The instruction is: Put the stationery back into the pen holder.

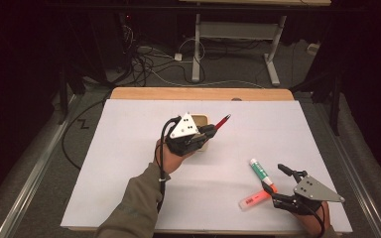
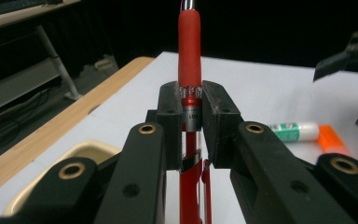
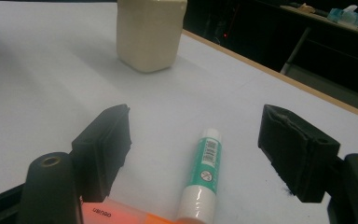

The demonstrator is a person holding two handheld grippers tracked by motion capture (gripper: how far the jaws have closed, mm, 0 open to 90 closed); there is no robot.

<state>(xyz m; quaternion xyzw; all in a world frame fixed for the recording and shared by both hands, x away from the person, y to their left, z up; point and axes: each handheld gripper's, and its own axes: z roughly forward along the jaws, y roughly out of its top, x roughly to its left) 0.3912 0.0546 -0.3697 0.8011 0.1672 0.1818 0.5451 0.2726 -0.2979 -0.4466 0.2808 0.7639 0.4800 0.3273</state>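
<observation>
My left gripper [image 1: 209, 131] [image 2: 189, 116] is shut on a red pen [image 1: 222, 121] [image 2: 189, 46], held above the white sheet with its tip pointing away to the far right. Just behind and below it stands a cream container [image 1: 206, 119] [image 2: 81, 154] [image 3: 150, 32], partly hidden by the gripper. My right gripper [image 1: 277, 184] [image 3: 200, 137] stands open near the front right, its jaws either side of a green-and-white marker [image 1: 260, 172] [image 3: 206, 170] [image 2: 293, 131]. An orange highlighter [image 1: 254, 199] [image 3: 121, 215] [image 2: 333, 140] lies beside that marker, touching its end.
A white sheet [image 1: 129, 163] covers the table, with a wooden strip [image 1: 178, 93] bare along the far edge. Beyond the table are a desk frame [image 1: 238, 34] and cables [image 1: 144, 59] on the floor. The front edge of the table runs close to my right gripper.
</observation>
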